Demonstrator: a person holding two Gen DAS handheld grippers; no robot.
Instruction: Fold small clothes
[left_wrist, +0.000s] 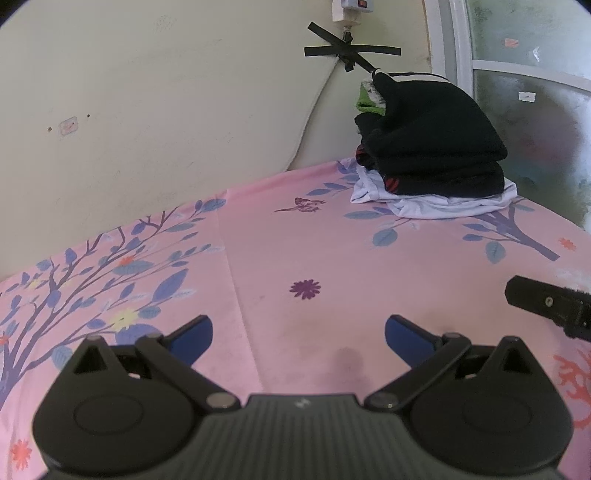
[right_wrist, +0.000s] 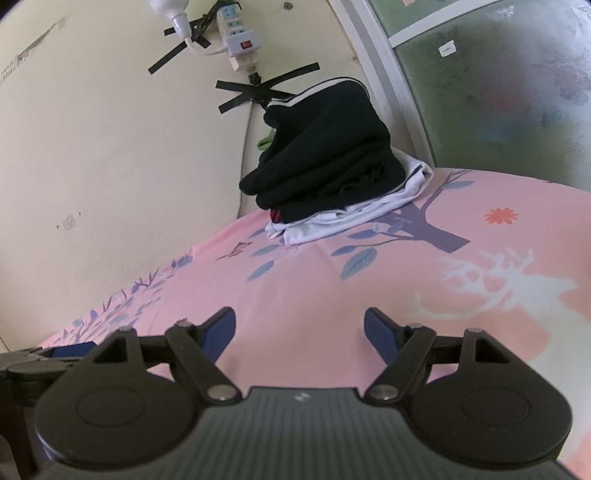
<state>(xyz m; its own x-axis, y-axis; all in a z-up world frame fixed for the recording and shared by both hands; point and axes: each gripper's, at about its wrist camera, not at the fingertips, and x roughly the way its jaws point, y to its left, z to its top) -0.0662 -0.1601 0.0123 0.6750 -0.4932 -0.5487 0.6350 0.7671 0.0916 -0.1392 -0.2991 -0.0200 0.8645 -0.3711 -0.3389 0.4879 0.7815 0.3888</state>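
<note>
A stack of folded clothes (left_wrist: 432, 147) sits at the far corner of the bed: black garments on top, a white one (left_wrist: 436, 205) underneath, a bit of green behind. The right wrist view shows the same stack (right_wrist: 328, 158) with the white garment (right_wrist: 354, 216) below. My left gripper (left_wrist: 298, 332) hovers open over bare pink sheet, nothing between its blue pads. My right gripper (right_wrist: 299, 326) is open too, over the sheet, well short of the stack. The right gripper's finger (left_wrist: 546, 301) shows at the left view's right edge.
The bed is covered by a pink floral sheet (left_wrist: 295, 251) with a white deer print (right_wrist: 498, 288). A cream wall (left_wrist: 147, 110) runs along the left, with a taped power strip (right_wrist: 236, 33). A frosted window (right_wrist: 498, 92) stands behind the stack.
</note>
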